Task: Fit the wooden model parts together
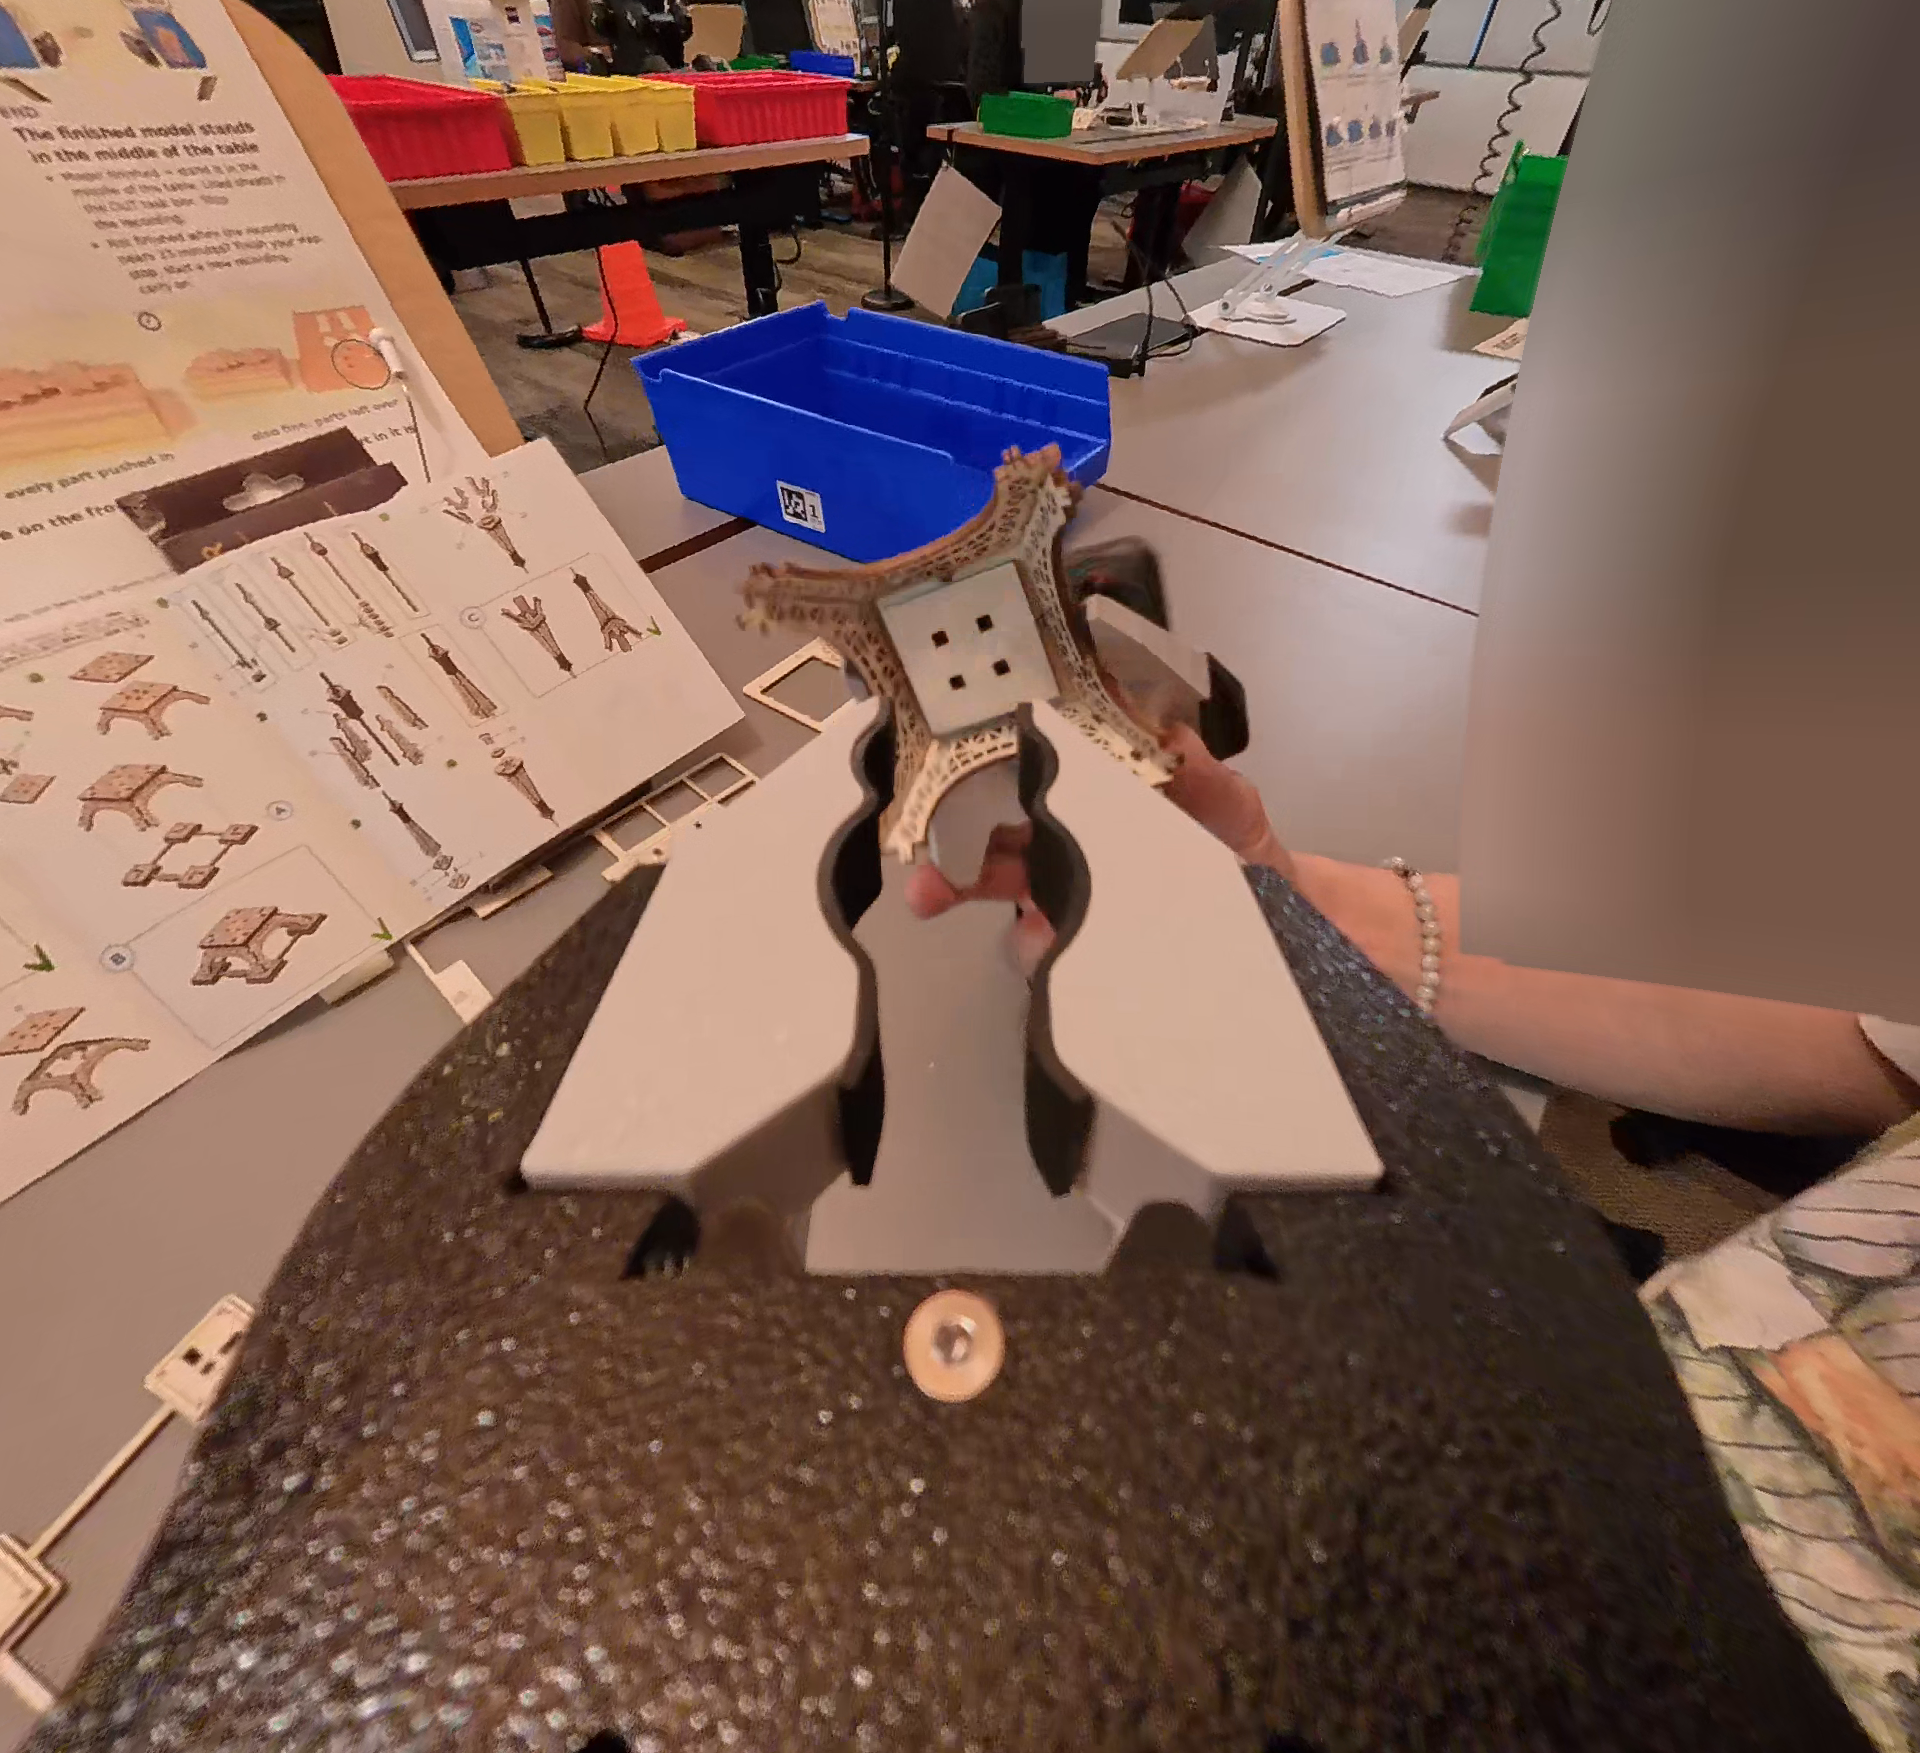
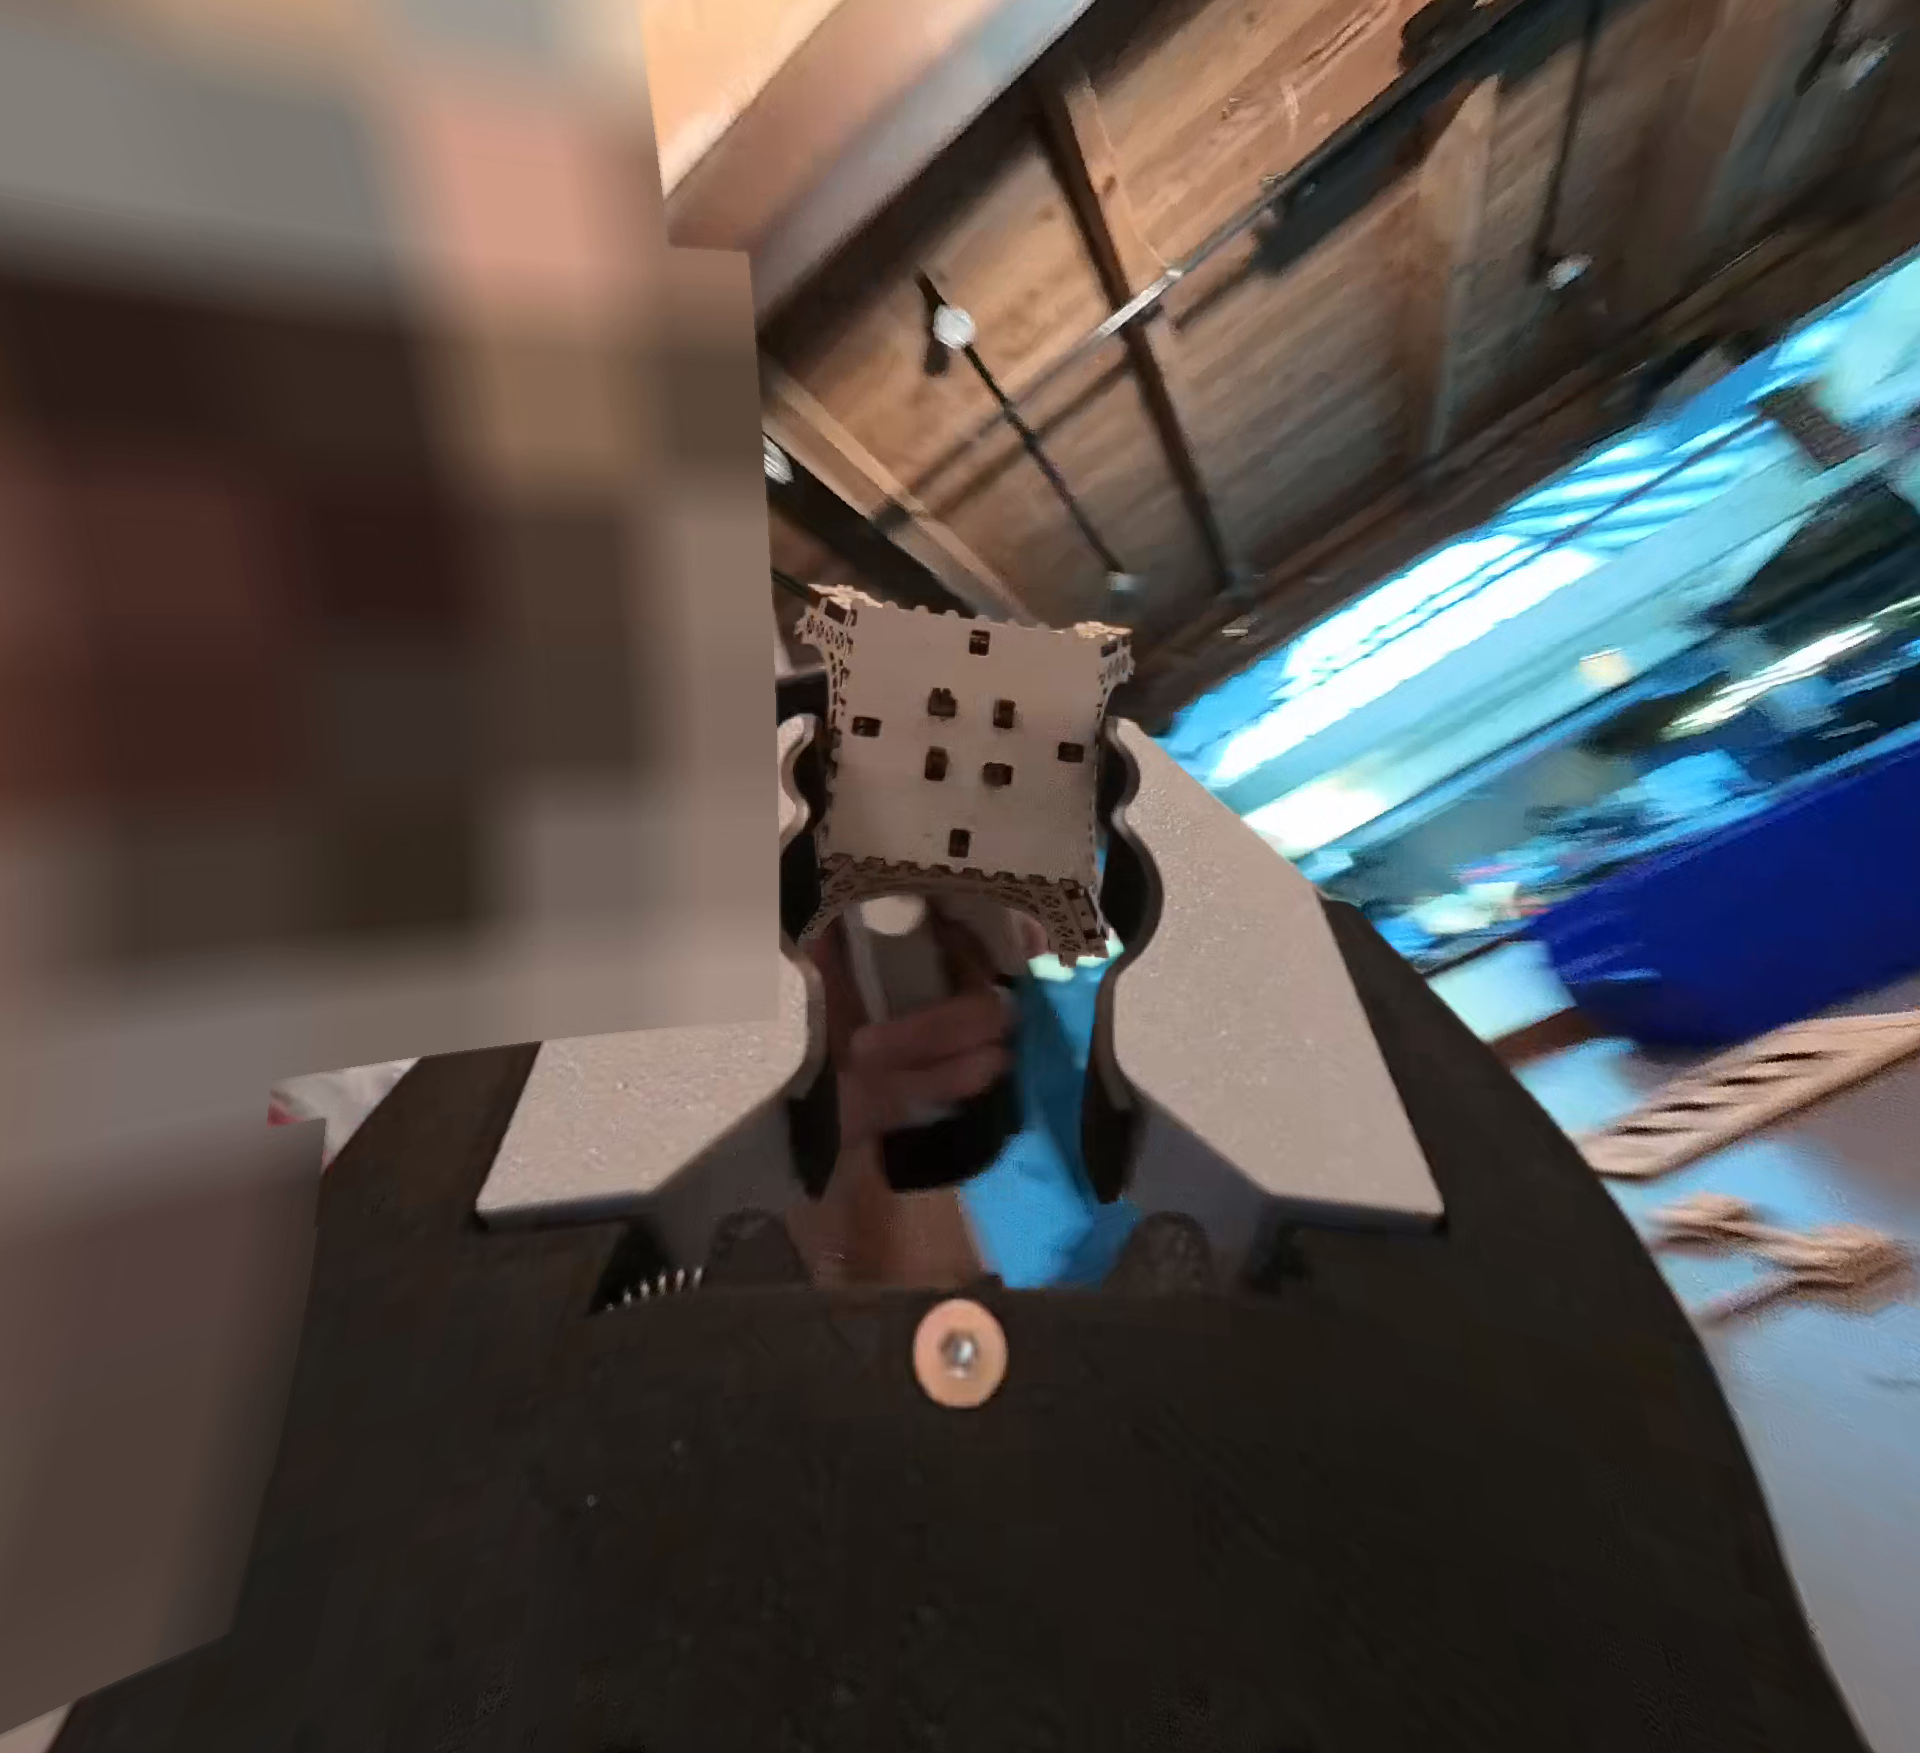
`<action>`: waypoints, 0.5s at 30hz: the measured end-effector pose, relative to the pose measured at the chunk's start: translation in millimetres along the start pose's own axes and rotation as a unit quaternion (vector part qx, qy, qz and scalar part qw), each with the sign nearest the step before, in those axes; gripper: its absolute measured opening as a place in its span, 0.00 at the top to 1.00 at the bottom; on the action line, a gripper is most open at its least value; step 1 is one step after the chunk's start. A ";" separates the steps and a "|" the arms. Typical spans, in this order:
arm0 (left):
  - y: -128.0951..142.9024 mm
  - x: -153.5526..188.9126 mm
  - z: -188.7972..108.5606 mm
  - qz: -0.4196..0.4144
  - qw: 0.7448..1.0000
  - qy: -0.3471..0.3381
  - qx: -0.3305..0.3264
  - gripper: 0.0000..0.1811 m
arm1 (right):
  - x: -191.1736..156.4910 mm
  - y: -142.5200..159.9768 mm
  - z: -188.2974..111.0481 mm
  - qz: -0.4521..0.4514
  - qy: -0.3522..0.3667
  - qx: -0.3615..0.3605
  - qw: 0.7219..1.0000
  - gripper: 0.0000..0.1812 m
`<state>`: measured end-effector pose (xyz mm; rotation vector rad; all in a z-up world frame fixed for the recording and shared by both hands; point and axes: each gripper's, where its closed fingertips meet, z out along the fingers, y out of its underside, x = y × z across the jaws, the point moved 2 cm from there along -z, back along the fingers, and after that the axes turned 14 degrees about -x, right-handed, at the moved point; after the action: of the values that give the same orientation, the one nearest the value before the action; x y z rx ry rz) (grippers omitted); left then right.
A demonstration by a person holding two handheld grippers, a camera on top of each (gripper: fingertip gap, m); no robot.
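A wooden tower base (image 1: pixel 961 654), a square plate with holes on four lattice arched legs, is held in the air between both grippers. In the left wrist view I see its underside, and my left gripper (image 1: pixel 961 747) has its grey fingers closed on the lower arch. My right gripper (image 1: pixel 1169 649) shows behind the piece, held by a hand. In the right wrist view the base (image 2: pixel 961 758) shows its plate with several holes. My right gripper (image 2: pixel 961 768) is shut on its two sides and points up toward the ceiling.
A blue bin (image 1: pixel 873 415) stands on the grey table (image 1: pixel 1299 477) behind the piece. Instruction sheets (image 1: pixel 364 685) and a poster board (image 1: pixel 156 249) lean at the left. Leftover wooden frames (image 1: pixel 675 799) lie below them. A forearm with a bead bracelet (image 1: pixel 1558 1007) reaches in from the right.
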<state>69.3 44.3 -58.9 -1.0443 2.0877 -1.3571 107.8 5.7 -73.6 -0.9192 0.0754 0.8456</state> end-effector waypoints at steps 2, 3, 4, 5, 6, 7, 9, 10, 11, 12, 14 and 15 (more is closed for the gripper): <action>5.9 -3.1 -5.1 -0.010 1.000 0.017 0.005 0.86 | 0.7 -3.6 -1.3 -0.106 0.081 -0.021 0.991 0.72; 10.0 -4.1 -7.2 -0.014 0.999 0.028 0.005 0.86 | 0.8 -7.1 -3.0 -0.150 0.118 -0.029 0.981 0.72; 14.2 -6.1 -8.9 -0.021 0.999 0.035 0.004 0.86 | 0.8 -10.6 -5.0 -0.193 0.152 -0.037 0.969 0.72; 18.2 -8.4 -10.1 -0.027 0.999 0.041 0.004 0.86 | -0.1 -13.5 -6.7 -0.232 0.180 -0.046 0.955 0.72; 21.3 -9.7 -11.0 -0.032 0.998 0.048 0.006 0.85 | -1.5 -15.6 -7.5 -0.266 0.203 -0.057 0.940 0.72; 23.3 -10.1 -11.2 -0.039 0.998 0.057 0.010 0.84 | -1.9 -16.9 -7.7 -0.298 0.227 -0.071 0.925 0.72; 23.5 -9.4 -9.5 -0.056 0.995 0.076 0.019 0.82 | -0.5 -15.0 -7.4 -0.360 0.267 -0.103 0.888 0.73; 22.1 -7.9 -8.1 -0.062 0.994 0.085 0.026 0.80 | 2.0 -12.4 -7.3 -0.385 0.285 -0.118 0.870 0.73; 20.6 -7.0 -5.9 -0.067 0.993 0.091 0.033 0.79 | 4.5 -9.5 -6.9 -0.405 0.300 -0.131 0.854 0.73; 19.7 -6.6 -3.1 -0.071 0.992 0.093 0.040 0.77 | 6.1 -6.0 -5.7 -0.422 0.310 -0.145 0.839 0.73; 19.7 -6.7 2.1 -0.080 0.991 0.094 0.048 0.75 | 11.2 -1.7 -4.8 -0.452 0.339 -0.172 0.807 0.73; 19.7 -8.1 4.0 -0.088 0.990 0.091 0.055 0.74 | 13.6 0.1 -5.0 -0.470 0.352 -0.185 0.788 0.73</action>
<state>70.1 52.9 -78.7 -1.1170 2.0593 -1.6906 118.4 10.5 -82.2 -1.4179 0.0835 -0.4704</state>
